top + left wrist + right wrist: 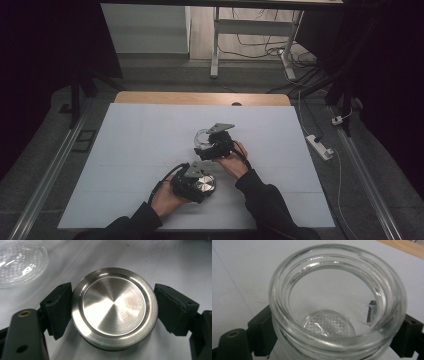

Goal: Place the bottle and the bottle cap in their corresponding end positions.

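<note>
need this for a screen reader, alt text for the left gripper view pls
A round steel lid lies flat on the white table between the left gripper's two black jaws, which flank its rim on either side. Part of a clear glass jar shows at top left.

Two forearms reach in from the near edge. The left gripper (196, 182) sits near, jaws closed on something round. The right gripper (216, 145) lies farther, its jaws either side of something.
</note>
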`<state>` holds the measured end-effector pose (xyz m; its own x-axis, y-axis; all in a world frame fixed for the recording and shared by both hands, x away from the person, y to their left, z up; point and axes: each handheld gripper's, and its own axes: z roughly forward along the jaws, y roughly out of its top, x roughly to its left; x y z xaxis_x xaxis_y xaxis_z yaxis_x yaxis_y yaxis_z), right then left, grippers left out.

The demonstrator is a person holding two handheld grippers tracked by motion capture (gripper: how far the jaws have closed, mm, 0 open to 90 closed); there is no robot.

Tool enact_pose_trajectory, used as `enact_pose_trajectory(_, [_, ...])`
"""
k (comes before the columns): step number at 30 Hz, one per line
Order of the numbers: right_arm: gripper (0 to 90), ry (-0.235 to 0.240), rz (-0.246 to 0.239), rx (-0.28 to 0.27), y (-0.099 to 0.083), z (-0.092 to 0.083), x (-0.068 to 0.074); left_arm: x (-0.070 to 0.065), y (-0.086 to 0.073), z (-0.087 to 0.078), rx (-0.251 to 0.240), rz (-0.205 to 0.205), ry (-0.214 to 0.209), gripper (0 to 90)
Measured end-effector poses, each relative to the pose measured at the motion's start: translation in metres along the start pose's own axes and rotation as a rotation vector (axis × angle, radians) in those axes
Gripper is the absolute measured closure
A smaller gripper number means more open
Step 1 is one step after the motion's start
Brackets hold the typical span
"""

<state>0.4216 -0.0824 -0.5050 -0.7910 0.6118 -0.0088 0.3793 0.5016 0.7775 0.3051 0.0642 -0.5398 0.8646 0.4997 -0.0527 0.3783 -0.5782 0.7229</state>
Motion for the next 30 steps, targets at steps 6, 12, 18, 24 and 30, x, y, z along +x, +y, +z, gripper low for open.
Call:
enact_pose_trajectory(6, [7.8,0.005,0.010,-0.021,0.003,-0.007,-0.001,0.004,0.002,-0.012,-0.052,-0.027,-0.034,15.1])
enact_pose_trajectory(12, [3.5,0.023,0.020,-0.023,0.004,-0.014,0.000,0.006,0.001,-0.022,-0.066,-0.039,-0.053,12.1])
enact_pose_trajectory(18, [1.8,0.028,0.002,-0.007,0.002,-0.019,0.003,0.009,-0.003,-0.033,-0.063,-0.045,-0.046,8.5])
enact_pose_trajectory(24, [0.3,0.048,0.016,-0.010,-0.001,-0.025,0.002,0.014,-0.008,-0.042,-0.068,-0.071,-0.062,5.4])
enact_pose_trajectory(30, [0.0,0.050,0.011,-0.010,-0.004,-0.030,0.005,0.020,-0.013,-0.049,-0.093,-0.110,-0.082,1.8])
